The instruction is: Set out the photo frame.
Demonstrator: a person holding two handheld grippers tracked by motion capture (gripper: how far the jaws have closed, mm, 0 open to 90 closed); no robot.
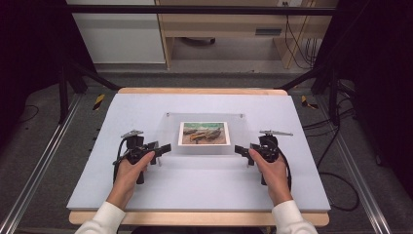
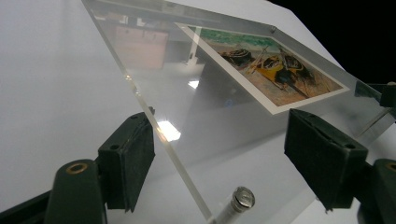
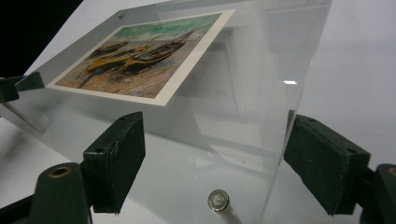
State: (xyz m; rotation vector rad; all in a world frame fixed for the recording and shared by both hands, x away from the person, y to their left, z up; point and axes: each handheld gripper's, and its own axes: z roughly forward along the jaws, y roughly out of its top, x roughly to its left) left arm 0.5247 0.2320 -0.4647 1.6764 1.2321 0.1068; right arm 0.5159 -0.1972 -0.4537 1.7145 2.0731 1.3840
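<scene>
A clear acrylic panel lies on the white table mat, with a print of beached boats under it. My left gripper sits at the panel's near left corner and my right gripper at its near right corner. In the left gripper view, my left gripper is open; its pads stand apart on either side of the panel's edge, near a metal standoff. In the right gripper view, my right gripper is also open, straddling the corner by another standoff.
The white mat covers a wooden table top. Black frame posts rise at both sides. Cables trail on the floor at the right. A wooden desk stands beyond the table.
</scene>
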